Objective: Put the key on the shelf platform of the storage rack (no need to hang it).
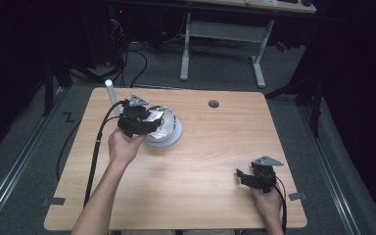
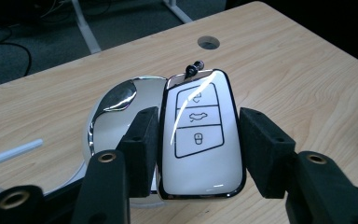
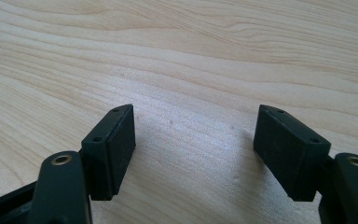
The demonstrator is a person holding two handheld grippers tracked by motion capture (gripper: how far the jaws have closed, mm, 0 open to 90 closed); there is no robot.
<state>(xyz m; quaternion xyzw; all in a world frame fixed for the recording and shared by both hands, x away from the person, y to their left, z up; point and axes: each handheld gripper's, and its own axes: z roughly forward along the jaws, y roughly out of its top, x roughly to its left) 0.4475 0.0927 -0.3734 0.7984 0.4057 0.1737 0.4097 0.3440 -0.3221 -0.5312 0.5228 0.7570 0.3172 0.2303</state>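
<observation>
A glossy white car key fob (image 2: 198, 154) with three outlined buttons and a small black loop at its top sits upright between the pads of my left gripper (image 2: 199, 119), which is shut on its two long sides. In the high view my left gripper (image 1: 149, 121) hovers over the near left side of a shiny silver bowl (image 1: 169, 129) on the table's left half. That bowl (image 2: 116, 112) lies just behind and below the fob. My right gripper (image 1: 242, 175) rests low near the table's front right, open, and its jaws (image 3: 196, 140) have only bare wood between them.
A white tube (image 1: 110, 93) stands behind the bowl at the table's back left, and the tube (image 2: 9, 154) also shows beside the left jaw. A round cable hole (image 1: 213, 104) sits near the far edge. Desk legs and cables stand on the floor beyond the wooden table (image 1: 200, 161).
</observation>
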